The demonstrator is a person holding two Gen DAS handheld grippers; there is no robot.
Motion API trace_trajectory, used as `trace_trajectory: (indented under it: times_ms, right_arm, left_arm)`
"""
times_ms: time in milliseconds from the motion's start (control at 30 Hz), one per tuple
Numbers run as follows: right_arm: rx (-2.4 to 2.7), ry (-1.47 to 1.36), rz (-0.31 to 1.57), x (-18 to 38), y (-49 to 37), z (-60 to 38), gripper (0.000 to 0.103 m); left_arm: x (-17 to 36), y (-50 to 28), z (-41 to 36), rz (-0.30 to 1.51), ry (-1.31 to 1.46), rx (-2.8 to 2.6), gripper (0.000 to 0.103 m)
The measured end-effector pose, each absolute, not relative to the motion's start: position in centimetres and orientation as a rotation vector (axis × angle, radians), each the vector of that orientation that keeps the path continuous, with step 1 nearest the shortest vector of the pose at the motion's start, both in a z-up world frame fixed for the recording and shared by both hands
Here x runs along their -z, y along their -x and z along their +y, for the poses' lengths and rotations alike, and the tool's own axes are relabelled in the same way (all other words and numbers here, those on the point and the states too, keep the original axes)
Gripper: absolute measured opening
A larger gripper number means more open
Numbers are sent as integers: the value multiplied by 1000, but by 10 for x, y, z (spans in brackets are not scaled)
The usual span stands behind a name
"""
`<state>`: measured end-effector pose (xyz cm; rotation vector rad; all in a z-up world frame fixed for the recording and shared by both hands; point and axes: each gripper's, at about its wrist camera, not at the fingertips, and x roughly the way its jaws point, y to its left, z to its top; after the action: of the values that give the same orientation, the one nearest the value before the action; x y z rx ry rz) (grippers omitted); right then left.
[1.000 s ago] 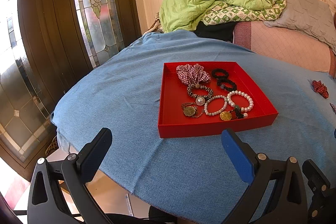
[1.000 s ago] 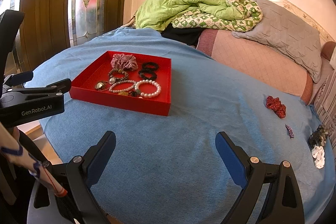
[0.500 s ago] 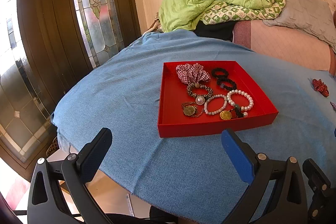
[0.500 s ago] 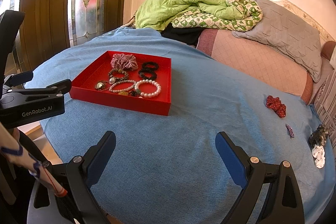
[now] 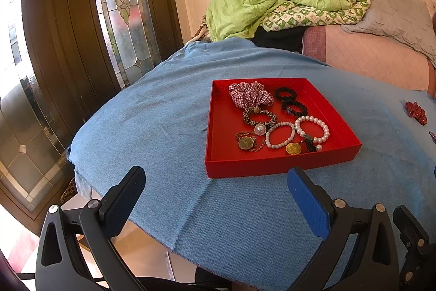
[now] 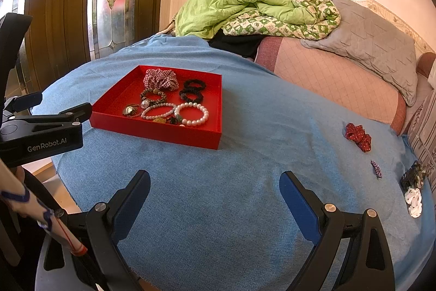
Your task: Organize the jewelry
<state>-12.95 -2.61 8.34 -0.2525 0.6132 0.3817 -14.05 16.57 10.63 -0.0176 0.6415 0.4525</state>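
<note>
A red tray (image 5: 272, 168) (image 6: 169, 131) rests on the blue cloth. Inside it lie a checked scrunchie (image 5: 249, 96), black hair ties (image 5: 293, 102), pearl bracelets (image 5: 312, 130) and gold pendants (image 5: 293, 148). Loose on the cloth to the right are a red dotted scrunchie (image 6: 358, 137), a small purple clip (image 6: 376, 168), a dark claw clip (image 6: 412, 177) and a white scrunchie (image 6: 413, 202). My left gripper (image 5: 215, 198) hangs open, empty, just short of the tray's near wall. My right gripper (image 6: 215, 198) is open and empty above bare cloth, with the loose pieces off to its right.
The blue cloth (image 6: 231, 182) ends in a front edge near both grippers, floor below. A green quilt (image 6: 245, 7), a grey pillow (image 6: 376, 45) and a pink mattress (image 6: 335, 78) lie behind. A glass-panelled wooden door (image 5: 81, 18) stands left. A sleeve (image 6: 24, 206) shows at lower left.
</note>
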Motion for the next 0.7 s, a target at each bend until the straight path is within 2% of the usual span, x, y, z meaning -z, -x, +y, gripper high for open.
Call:
trace_trajectory:
  times_ms: [700]
  right_arm:
    - [-382, 253, 614, -84, 129, -27, 98]
  left_arm:
    - [-105, 141, 167, 644, 15, -451, 103]
